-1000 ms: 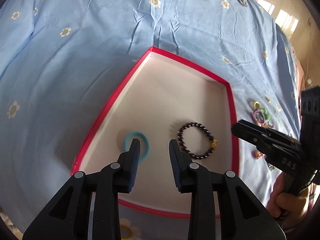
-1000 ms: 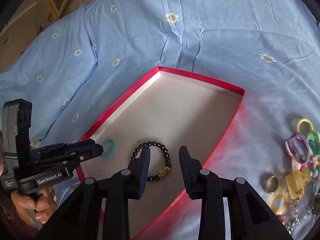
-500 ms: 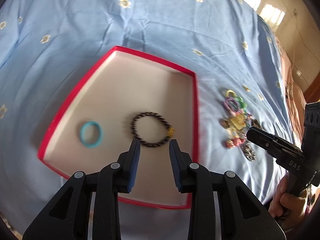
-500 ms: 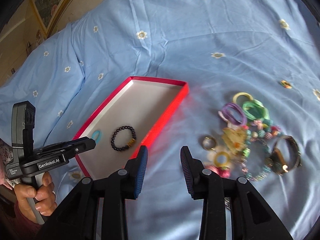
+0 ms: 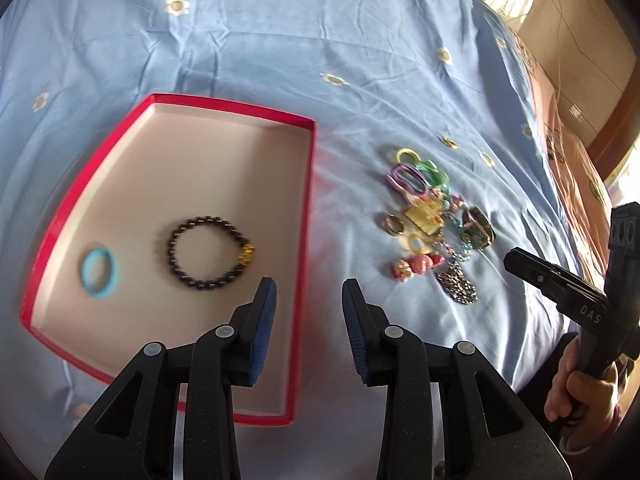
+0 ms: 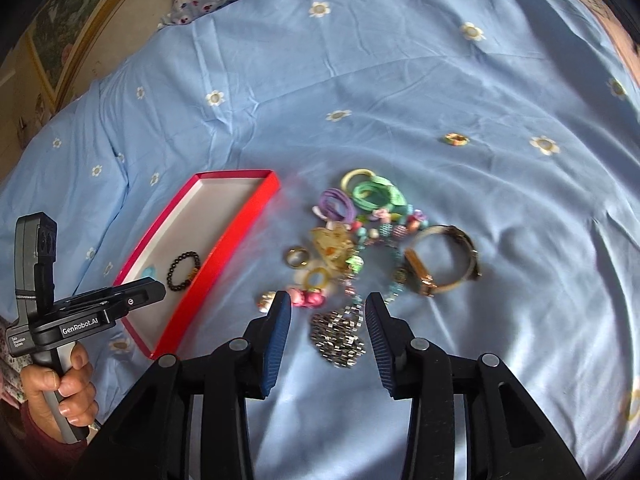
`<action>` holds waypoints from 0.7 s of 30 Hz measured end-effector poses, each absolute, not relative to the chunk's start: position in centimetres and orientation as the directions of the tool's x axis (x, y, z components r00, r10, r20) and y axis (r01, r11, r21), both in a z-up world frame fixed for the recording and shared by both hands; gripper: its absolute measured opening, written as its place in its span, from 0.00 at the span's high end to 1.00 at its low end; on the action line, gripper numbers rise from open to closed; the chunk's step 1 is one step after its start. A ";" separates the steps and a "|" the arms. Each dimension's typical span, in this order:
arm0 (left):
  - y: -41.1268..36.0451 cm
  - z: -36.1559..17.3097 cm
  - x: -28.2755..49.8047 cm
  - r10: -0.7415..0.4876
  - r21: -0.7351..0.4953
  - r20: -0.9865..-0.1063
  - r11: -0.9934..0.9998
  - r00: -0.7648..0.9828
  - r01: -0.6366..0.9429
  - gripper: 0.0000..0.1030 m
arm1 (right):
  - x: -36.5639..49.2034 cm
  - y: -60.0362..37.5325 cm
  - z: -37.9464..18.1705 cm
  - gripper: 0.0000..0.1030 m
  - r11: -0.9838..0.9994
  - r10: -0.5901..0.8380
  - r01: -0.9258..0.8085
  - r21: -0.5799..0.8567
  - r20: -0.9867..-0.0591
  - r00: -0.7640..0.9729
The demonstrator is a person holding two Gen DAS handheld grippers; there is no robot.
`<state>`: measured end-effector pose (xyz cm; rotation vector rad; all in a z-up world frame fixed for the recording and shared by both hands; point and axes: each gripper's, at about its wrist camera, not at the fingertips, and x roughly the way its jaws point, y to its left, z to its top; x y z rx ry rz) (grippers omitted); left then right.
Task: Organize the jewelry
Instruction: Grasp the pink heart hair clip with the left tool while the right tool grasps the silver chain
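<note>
bare sheet [image 6: 500, 92] lies open all around; the red box [image 6: 224, 256] flanks the jewelry pile [image 6: 360, 248]

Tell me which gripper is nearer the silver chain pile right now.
Right. The right gripper hangs open right above the silver chain pile, which shows between its fingers. The left gripper sits over the red box's near corner, well aside.
</note>
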<state>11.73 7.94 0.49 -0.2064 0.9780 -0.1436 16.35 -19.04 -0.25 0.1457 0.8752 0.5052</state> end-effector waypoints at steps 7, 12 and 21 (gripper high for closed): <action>5.3 -0.3 12.4 -0.242 -0.229 -0.817 0.969 0.523 0.090 0.65 | 16.2 -20.1 -1.6 0.53 0.880 0.468 -0.349 0.322 -0.715 0.520; 3.9 -0.8 13.2 -0.255 -0.220 -0.826 0.967 0.503 0.130 0.65 | 16.0 -19.7 -2.1 0.53 0.874 0.475 -0.368 0.318 -0.722 0.503; 3.0 -1.7 14.2 -0.263 -0.213 -0.837 0.964 0.479 0.157 0.60 | 16.0 -18.9 -2.8 0.50 0.869 0.475 -0.387 0.308 -0.738 0.479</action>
